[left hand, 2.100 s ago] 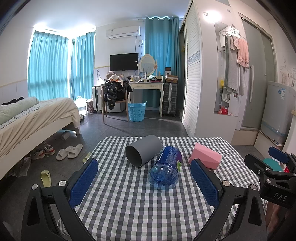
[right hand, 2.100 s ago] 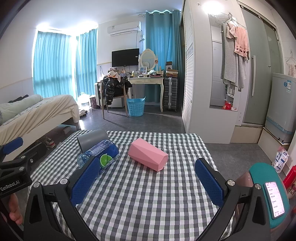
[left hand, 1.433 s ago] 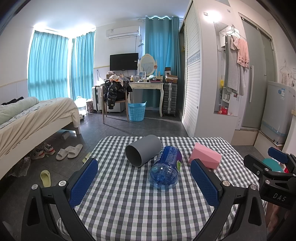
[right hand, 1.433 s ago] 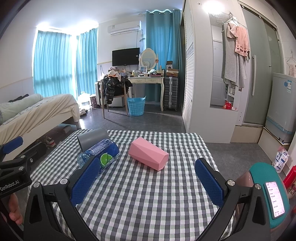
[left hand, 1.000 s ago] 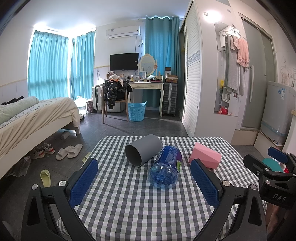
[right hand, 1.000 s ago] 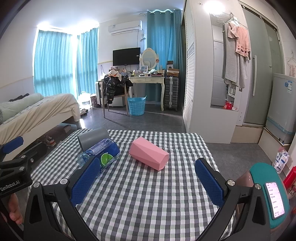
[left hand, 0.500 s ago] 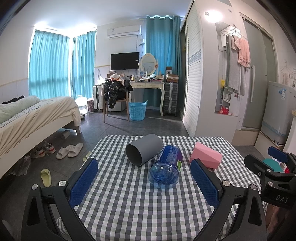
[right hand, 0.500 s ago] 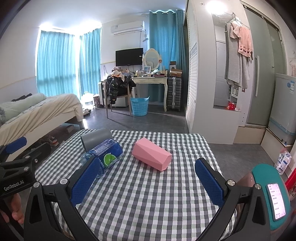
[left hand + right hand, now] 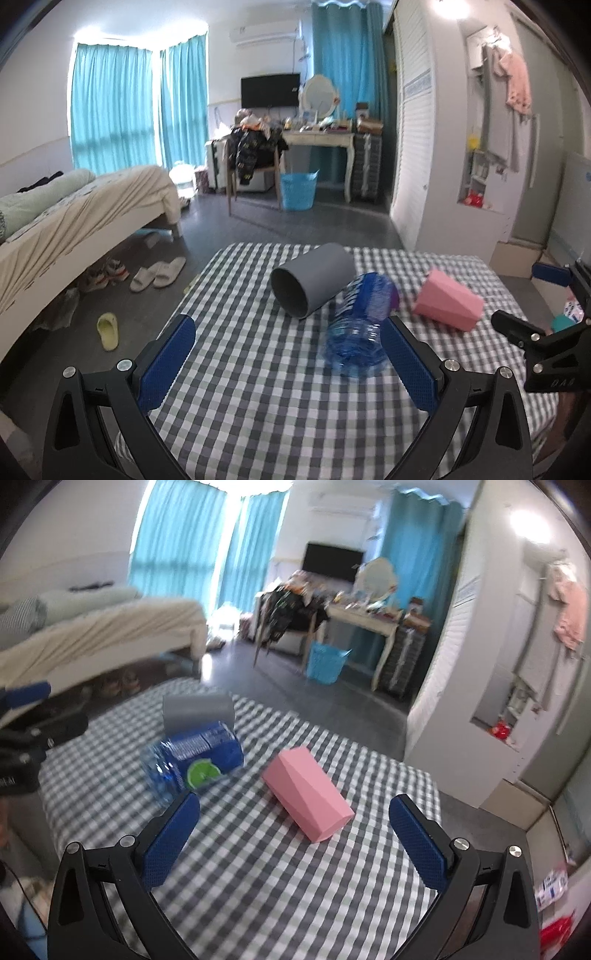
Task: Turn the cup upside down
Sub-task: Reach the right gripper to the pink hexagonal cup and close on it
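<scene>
A: Item one, left wrist view. What did you log?

B: Your left gripper (image 9: 286, 356) stood wide open and empty, above the near half of the grey-and-white checked tablecloth (image 9: 258, 406). Compared with half a second earlier, your view had pushed forward and swung; the picture blurred with it. The grey cylindrical plastic cup (image 9: 312, 284) lay on its side, mouth toward you, touching the clear blue plastic water bottle (image 9: 360, 334) beside it. The pink faceted block (image 9: 448, 304) lay apart, to the right. Your right gripper's body showed at the right edge.

A: Meaning for the task?

B: Judged: your approach had begun; nothing was yet gripped, and the cup was not yet flipped.

A: Item two, right wrist view?

B: Your right gripper (image 9: 295, 834) was likewise fully open and empty, now tilted and nearer the block (image 9: 308, 794). Only here could you read the bottle's (image 9: 194, 760) green-lime label and side, and the cup's (image 9: 197, 709) closed end behind it. The cup's open mouth showed only in the left view.
</scene>
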A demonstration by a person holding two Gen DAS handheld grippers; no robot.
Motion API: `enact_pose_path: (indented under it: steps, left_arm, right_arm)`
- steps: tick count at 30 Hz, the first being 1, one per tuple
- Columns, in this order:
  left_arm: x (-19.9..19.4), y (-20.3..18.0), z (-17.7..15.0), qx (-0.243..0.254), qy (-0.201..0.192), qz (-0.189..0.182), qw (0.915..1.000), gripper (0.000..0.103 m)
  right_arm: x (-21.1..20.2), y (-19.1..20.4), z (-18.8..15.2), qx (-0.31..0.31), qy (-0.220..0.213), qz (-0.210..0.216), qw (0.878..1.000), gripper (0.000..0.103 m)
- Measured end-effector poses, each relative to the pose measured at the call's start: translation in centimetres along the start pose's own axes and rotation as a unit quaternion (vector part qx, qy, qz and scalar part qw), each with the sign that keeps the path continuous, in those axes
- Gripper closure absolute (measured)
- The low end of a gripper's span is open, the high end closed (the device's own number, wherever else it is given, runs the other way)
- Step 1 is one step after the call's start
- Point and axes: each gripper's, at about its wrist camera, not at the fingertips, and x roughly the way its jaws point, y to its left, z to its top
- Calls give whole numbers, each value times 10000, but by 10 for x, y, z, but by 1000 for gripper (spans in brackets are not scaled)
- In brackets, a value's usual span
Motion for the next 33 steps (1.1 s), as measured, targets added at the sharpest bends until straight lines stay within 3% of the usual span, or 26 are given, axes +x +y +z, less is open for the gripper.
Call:
enact_pose_path:
  steps: [6, 16, 19, 21, 25, 33]
  left_arm:
    - [34, 3, 3, -162, 335, 238, 9990, 0]
    - [74, 10, 7, -236, 541, 247, 9980, 0]
    - [82, 13, 6, -271, 583, 223, 9977, 0]
    - [84, 16, 6, -309, 580, 211, 9976, 0]
    - [84, 24, 6, -439, 535, 224, 9974, 0]
    - [68, 41, 0, -671, 439, -88, 9967, 0]
  right_arm:
    - [58, -18, 10, -300, 453, 288, 9981, 0]
    - [151, -31, 4, -662, 1291, 534, 9880, 5]
    - [164, -33, 0, -644, 1503, 663, 9843, 20]
    - [166, -32, -1, -576, 1570, 689, 9835, 35]
    - [155, -30, -8, -149, 1603, 413, 9861, 36]
    - [89, -1, -28, 983, 1609, -143, 9819, 39]
